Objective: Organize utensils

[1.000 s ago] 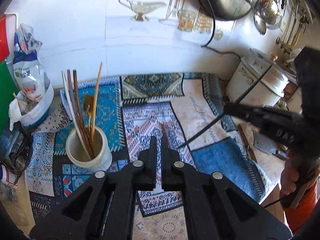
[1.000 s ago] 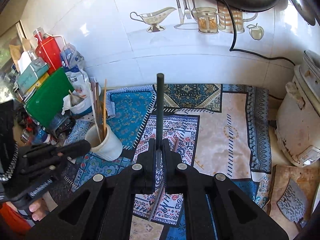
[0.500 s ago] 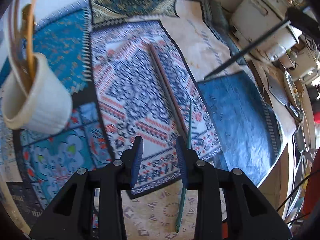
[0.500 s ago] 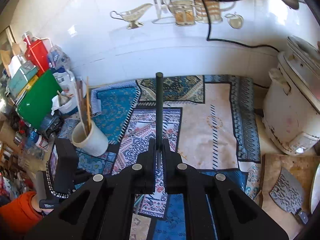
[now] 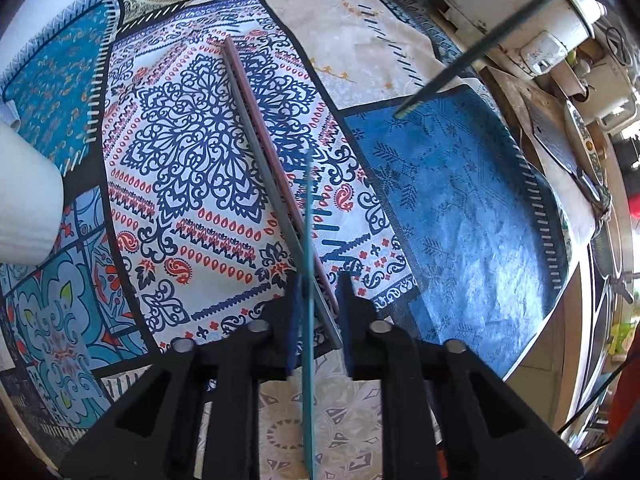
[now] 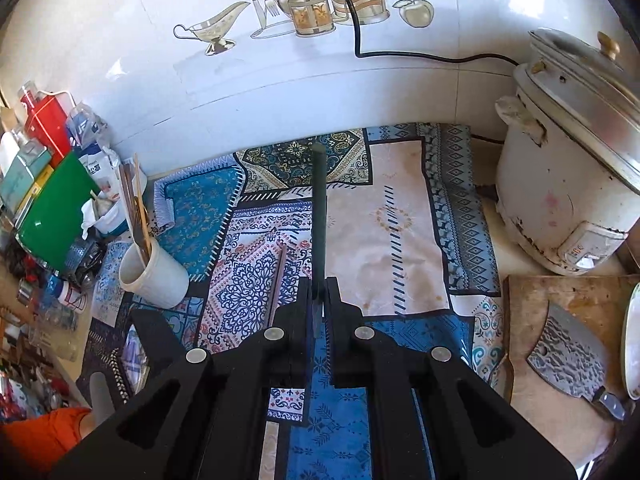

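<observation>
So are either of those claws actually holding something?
Yes. The right gripper grips a dark chopstick near one end. The left gripper is open around the chopsticks lying on the mat.

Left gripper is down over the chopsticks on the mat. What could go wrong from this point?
The open left gripper straddles both a teal chopstick and a reddish-brown chopstick that cross there, so closing may catch both or knock one askew. The right gripper pinches its dark chopstick near one end; it could pivot or slip.
</observation>
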A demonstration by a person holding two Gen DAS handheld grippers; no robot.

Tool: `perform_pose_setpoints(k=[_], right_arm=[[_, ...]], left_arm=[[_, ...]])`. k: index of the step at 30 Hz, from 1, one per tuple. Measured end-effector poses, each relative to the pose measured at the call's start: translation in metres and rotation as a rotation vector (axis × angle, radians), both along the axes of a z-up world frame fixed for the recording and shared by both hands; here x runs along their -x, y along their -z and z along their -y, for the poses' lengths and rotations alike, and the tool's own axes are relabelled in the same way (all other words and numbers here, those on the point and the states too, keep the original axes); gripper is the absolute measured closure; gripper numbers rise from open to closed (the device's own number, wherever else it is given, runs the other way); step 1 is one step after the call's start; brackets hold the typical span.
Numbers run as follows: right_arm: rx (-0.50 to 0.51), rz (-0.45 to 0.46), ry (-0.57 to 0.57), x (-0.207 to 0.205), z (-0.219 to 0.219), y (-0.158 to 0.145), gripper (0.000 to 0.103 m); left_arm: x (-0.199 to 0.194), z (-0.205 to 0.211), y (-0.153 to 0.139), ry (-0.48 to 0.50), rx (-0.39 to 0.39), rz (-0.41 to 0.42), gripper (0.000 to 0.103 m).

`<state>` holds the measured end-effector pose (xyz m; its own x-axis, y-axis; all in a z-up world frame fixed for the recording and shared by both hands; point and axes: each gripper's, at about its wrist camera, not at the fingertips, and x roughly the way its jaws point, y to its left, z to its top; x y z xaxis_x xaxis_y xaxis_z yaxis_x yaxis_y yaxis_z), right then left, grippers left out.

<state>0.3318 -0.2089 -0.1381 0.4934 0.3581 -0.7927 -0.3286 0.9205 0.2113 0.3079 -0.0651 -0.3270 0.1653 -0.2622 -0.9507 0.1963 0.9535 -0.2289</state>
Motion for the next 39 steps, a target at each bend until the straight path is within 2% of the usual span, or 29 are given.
perform_pose_setpoints(k=[2,10,24,30,39], right_arm=[[0.003,0.001,0.002,0.002,0.001,0.0,0.098],[0.001,0.001,0.015,0.002,0.005,-0.001,0.098],[-0.028,0.089,-0.058,0.007,-0.022,-0.032,0.098],[-0.04,0.127,-0.092,0.009,-0.034,-0.046,0.098],[-0.044,0.168,-0.129,0.014,-0.048,-0.061,0.098]], left_arm=[[-0.001,-0.001,0.002,-0.012,0.019,-0.011,0.099],[0.003,-0.007,-0.006,-0.033,0.037,0.013,0.101],[0.021,-0.041,-0.096,-0.112,0.048,0.281,0.101],[0.03,-0.043,-0.134,-0.131,0.04,0.396,0.103],[0.031,-0.046,-0.167,-0.141,0.043,0.5,0.103]])
